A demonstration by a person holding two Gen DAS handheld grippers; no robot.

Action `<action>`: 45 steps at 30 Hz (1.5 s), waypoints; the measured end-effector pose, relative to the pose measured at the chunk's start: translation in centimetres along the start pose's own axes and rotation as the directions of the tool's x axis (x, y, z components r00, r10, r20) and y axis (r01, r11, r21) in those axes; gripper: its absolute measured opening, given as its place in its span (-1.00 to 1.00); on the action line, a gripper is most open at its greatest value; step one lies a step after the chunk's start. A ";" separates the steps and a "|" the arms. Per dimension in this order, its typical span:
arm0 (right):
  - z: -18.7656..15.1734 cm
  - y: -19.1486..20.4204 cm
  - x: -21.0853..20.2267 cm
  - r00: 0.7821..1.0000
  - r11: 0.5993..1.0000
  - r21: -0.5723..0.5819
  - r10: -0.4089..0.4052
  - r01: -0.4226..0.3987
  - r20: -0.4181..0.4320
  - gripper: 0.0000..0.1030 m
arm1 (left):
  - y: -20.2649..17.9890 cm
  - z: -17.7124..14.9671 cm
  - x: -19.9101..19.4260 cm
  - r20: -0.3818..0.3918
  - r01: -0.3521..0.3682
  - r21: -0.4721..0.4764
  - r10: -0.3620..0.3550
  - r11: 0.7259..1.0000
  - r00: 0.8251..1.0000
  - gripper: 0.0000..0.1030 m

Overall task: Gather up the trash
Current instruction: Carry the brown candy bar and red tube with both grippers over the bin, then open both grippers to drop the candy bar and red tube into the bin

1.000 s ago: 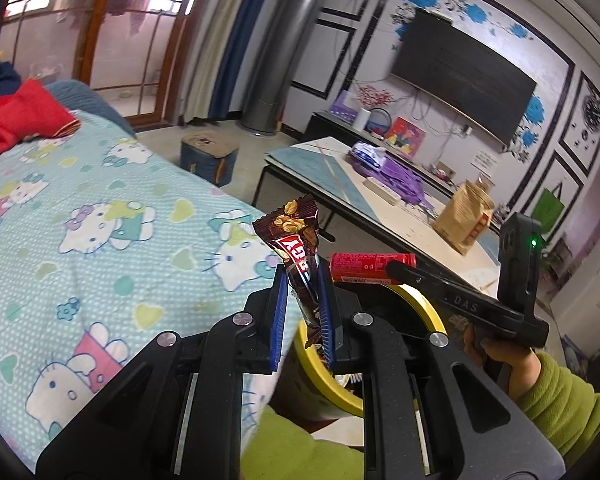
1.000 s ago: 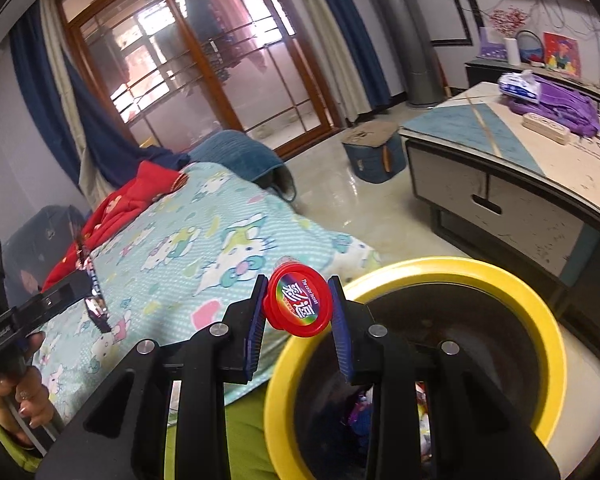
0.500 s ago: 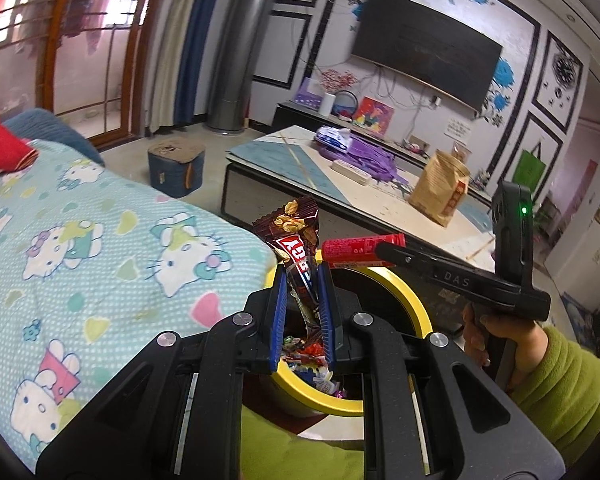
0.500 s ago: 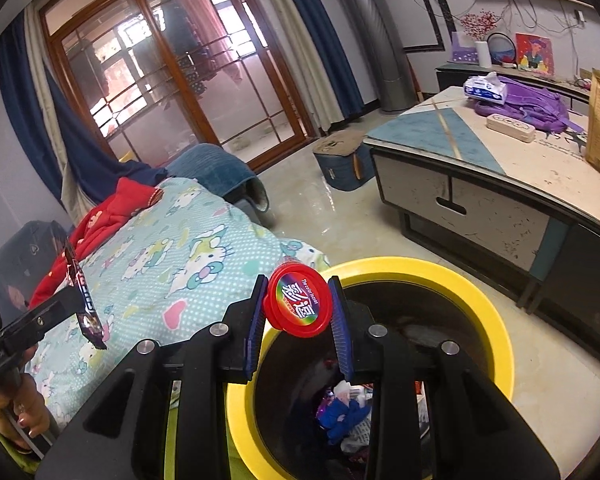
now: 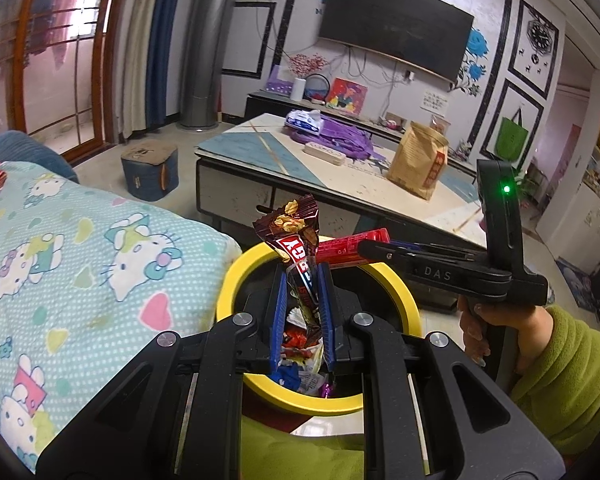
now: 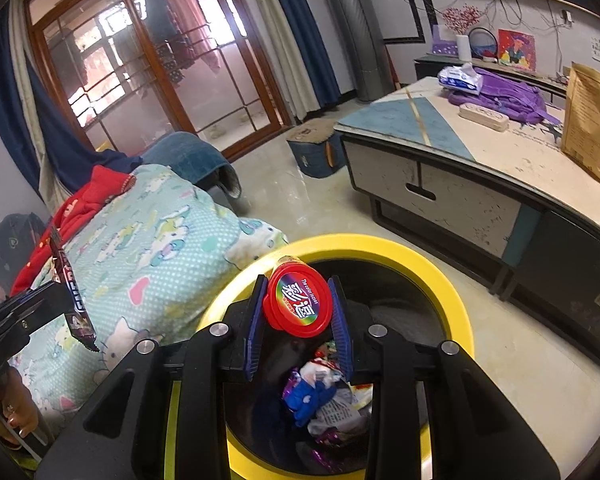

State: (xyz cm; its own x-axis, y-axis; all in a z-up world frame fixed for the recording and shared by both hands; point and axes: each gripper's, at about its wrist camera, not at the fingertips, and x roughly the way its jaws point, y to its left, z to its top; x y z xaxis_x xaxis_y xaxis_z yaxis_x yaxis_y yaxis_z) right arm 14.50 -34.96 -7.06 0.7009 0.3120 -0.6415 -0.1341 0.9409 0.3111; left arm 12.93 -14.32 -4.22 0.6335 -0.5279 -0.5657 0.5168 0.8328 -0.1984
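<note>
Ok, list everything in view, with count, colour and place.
candy wrapper: 1, brown, in left jaws over bin
tube: 1, red, in right jaws over bin
bin: 1, yellow rim, on floor, trash inside
blanket: 1, turquoise cartoon print, left of bin
low table: 1, cream and blue, behind bin
paper bag: 1, brown, on table
TV: 1, black, on wall
left gripper: 1, black
right gripper: 1, black
sleeve: 1, green

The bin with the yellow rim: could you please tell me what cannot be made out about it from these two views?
- Bin bottom, right wrist view: covered by trash.
- Bin's near rim, both views: hidden behind the gripper bodies.
- Bin's outer wall, left wrist view: mostly hidden by rim and green sleeve.
- Tube body, right wrist view: seen end-on, behind its cap.
</note>
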 end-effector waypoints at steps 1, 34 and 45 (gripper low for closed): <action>-0.1 -0.2 0.0 1.000 1.000 0.004 -0.004 0.004 -0.004 -0.44 | -0.2 -0.1 0.3 -0.007 0.005 0.004 -0.005 1.000 1.000 -0.80; -1.0 -3.9 0.6 0.996 0.992 0.102 -0.068 0.074 -0.060 -0.41 | -3.7 -1.7 6.1 -0.122 0.055 0.096 -0.043 0.994 0.992 -0.68; -0.4 -3.4 -0.7 0.996 0.993 0.084 -0.082 0.083 -0.016 0.15 | -2.8 -1.2 5.6 -0.093 0.023 0.060 -0.018 0.998 0.996 0.58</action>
State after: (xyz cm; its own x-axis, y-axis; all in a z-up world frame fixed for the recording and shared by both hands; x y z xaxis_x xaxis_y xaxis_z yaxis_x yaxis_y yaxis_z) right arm 14.19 -38.32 -7.94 0.6982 0.2358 -0.6760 -0.0160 0.9491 0.3145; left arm 14.36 -19.46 -7.81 0.5683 -0.5247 -0.6339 0.5651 0.8088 -0.1628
